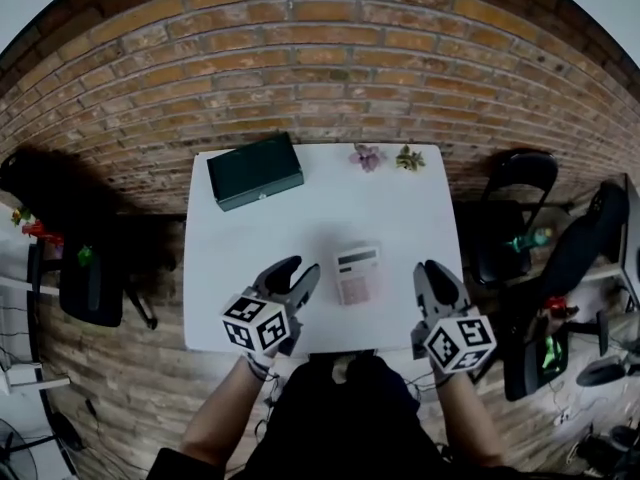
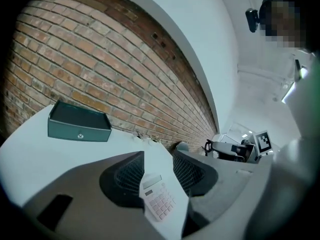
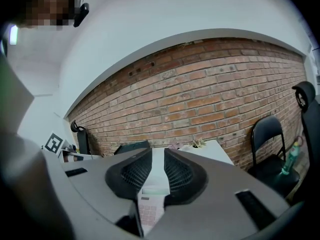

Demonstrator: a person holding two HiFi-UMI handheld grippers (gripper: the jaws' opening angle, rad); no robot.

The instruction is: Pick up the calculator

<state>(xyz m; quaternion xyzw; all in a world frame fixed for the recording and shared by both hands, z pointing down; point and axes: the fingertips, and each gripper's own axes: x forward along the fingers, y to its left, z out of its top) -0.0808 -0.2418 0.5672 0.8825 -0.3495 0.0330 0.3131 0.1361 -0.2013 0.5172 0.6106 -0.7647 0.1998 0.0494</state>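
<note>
Background: a brick wall (image 1: 330, 58) stands behind a white table (image 1: 410, 218). On the table a dark green case (image 1: 255, 171) lies at 11 o'clock and two small plant sprigs (image 1: 367, 156) sit at 12 to 1 o'clock by the far edge. The calculator (image 1: 356, 274) lies flat, keys up, at about 6 o'clock from the table's middle, display end toward the wall. The left gripper (image 1: 298, 271) sits at the calculator's 9 o'clock, near it, jaws wide apart and empty; its own view frames the calculator (image 2: 157, 196) between the jaws, pads clear of it. The right gripper (image 1: 434, 272) is at 3 o'clock, farther off, jaws parted by a narrow gap and holding nothing. Assessment: approach stage, no grip yet. Recommendation: the body is thin and probably slides on the smooth top, so bring the jaws low, straddle its two long edges squarely, and close without nudging it.
</note>
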